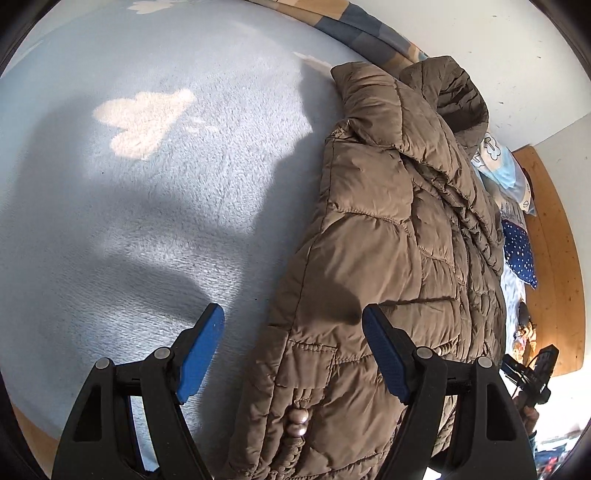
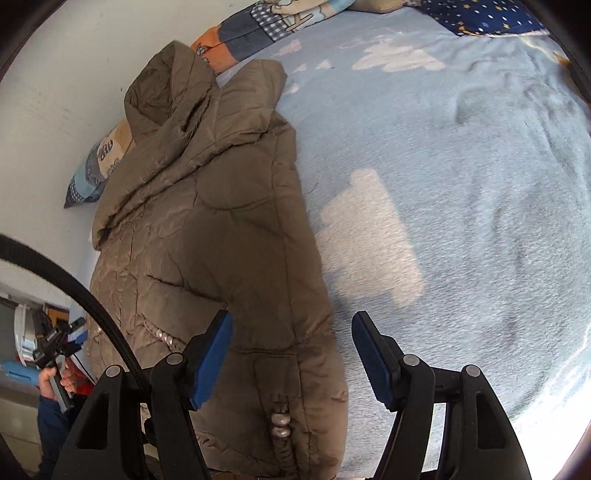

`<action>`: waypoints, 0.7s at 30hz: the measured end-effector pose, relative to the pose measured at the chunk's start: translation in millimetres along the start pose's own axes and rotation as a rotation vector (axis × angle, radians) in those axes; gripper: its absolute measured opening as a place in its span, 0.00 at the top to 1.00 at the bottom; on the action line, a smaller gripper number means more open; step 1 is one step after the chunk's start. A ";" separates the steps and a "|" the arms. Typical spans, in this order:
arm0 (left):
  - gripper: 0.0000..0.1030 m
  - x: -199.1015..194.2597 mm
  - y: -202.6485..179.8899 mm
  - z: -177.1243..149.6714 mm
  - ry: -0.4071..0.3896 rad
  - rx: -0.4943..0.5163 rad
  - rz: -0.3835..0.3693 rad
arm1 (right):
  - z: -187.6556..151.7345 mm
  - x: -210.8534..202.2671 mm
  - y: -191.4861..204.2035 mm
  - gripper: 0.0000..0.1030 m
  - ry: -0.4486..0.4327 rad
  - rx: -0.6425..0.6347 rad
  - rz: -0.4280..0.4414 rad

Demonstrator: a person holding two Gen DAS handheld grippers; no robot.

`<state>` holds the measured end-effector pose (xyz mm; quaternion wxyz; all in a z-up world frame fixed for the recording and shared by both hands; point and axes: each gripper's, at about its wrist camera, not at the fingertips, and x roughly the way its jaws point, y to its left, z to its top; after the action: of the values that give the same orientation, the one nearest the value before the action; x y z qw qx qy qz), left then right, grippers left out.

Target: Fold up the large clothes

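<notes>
A brown quilted puffer jacket [image 1: 388, 240] lies lengthwise on a light blue fleece blanket [image 1: 166, 203], folded into a narrow strip with its hood at the far end. My left gripper [image 1: 293, 350] is open and empty, hovering over the jacket's near left edge. In the right wrist view the jacket [image 2: 221, 240] fills the left half, with the blanket [image 2: 461, 184] to its right. My right gripper [image 2: 291, 354] is open and empty over the jacket's near right edge. The other gripper shows small in each view, at the edge [image 1: 532, 373] [image 2: 55, 339].
A patchwork pillow [image 2: 251, 29] and a dark blue star-patterned cushion [image 2: 480, 14] lie at the bed's far end. A white wall [image 1: 498, 55] and a wooden bed frame [image 1: 561, 258] border the bed. A black cable [image 2: 74, 280] crosses the right wrist view.
</notes>
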<state>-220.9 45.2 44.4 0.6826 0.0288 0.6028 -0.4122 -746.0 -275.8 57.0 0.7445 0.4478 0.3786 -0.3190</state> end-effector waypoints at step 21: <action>0.76 17.5 -52.2 -9.9 -0.035 0.306 0.080 | 10.0 22.1 20.8 0.87 -0.014 -0.073 -0.019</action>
<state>-261.1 6.9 50.7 0.6964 0.1494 0.5193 -0.4723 -715.0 -279.7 50.2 0.7600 0.4146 0.3888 -0.3153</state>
